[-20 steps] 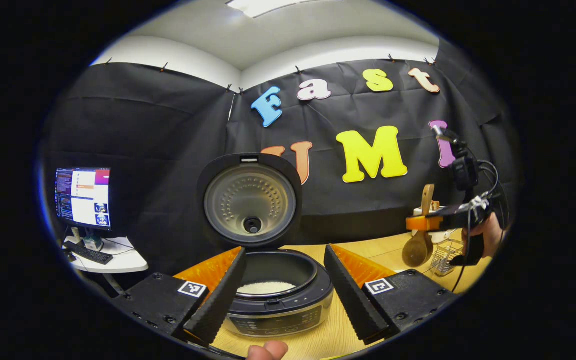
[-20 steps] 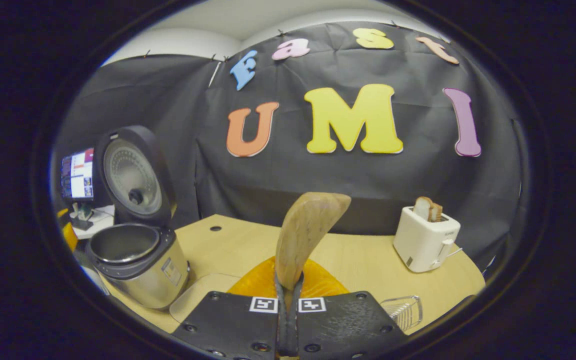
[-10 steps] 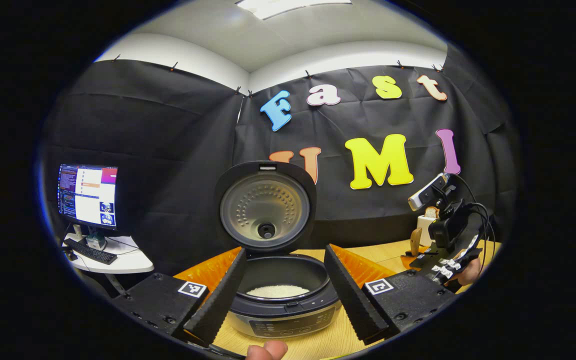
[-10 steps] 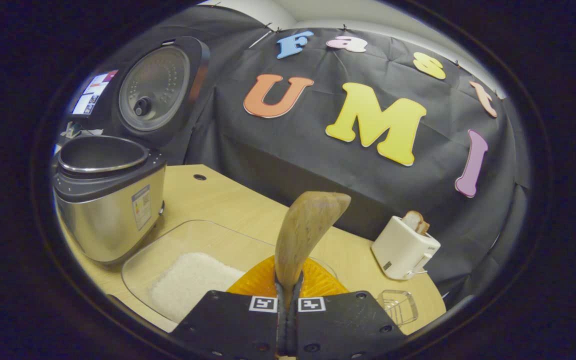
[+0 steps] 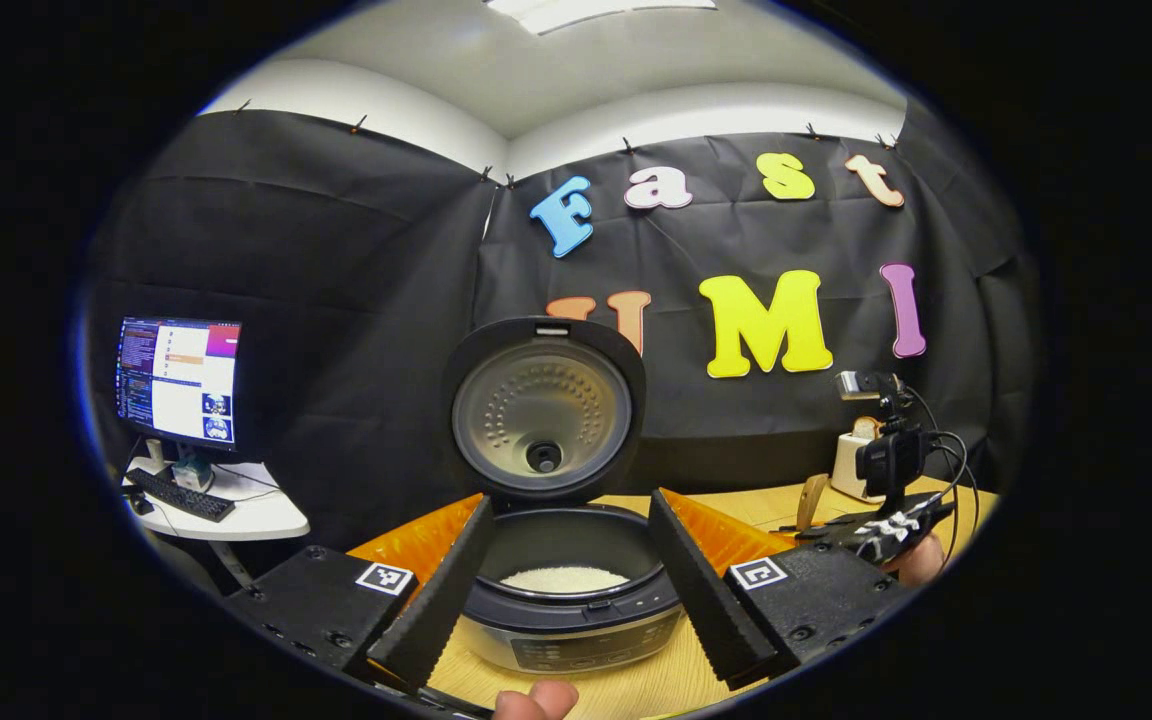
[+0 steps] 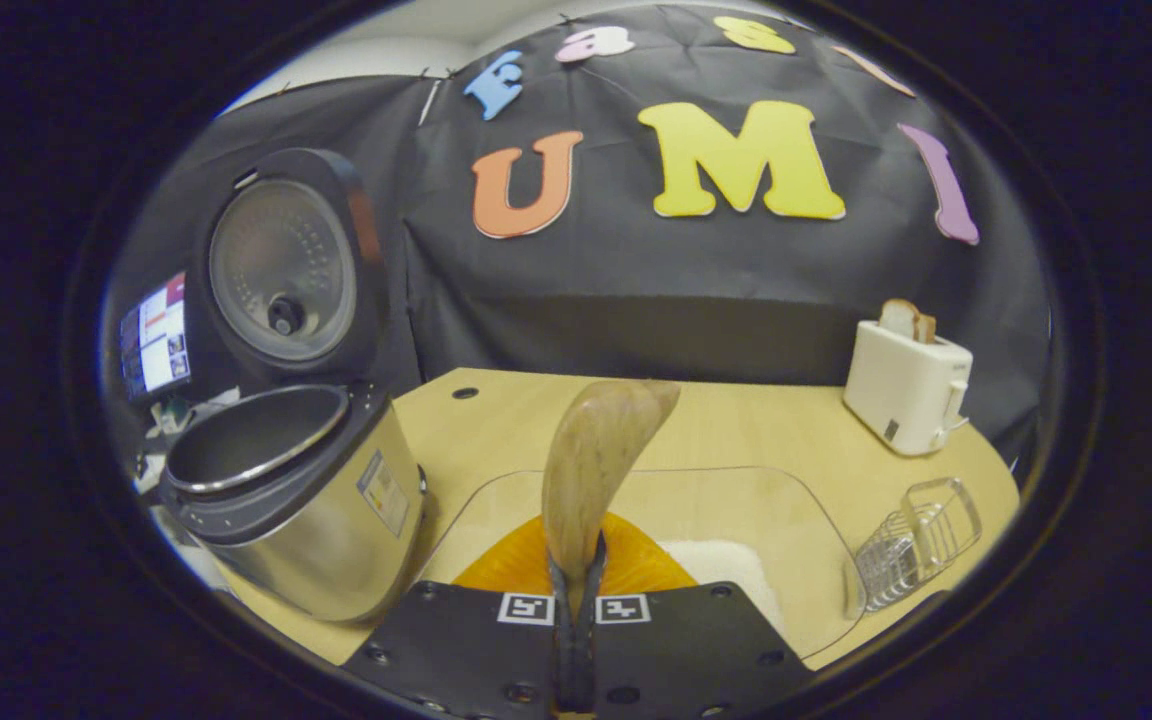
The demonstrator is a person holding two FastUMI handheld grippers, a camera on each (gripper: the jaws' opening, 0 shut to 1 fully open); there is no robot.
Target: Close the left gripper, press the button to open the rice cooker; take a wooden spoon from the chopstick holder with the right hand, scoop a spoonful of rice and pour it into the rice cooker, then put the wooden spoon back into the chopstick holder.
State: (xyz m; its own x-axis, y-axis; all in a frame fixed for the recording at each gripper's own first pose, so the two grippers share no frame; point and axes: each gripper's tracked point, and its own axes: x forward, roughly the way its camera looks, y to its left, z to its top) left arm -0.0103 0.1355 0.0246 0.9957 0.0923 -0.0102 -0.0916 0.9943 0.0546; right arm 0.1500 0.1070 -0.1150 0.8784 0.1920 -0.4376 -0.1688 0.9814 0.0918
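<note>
One wooden spoon [image 6: 596, 460] between right gripper [image 6: 576, 590] fingers.

Left tongs [image 5: 566, 590]: black ribbed fingers [image 5: 436, 600], orange backing, square tag markers, screws.

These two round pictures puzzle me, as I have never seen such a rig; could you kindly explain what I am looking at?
A person holds a two-finger gripper in each hand; a fisheye camera rides on each. The left gripper view looks past its open left gripper into the rice cooker, whose lid stands up, with rice inside. The right gripper view shows the right gripper shut on a wooden spoon. On the wooden table lie a clear tray holding rice, a wire chopstick holder and a white toaster with bread.
</note>
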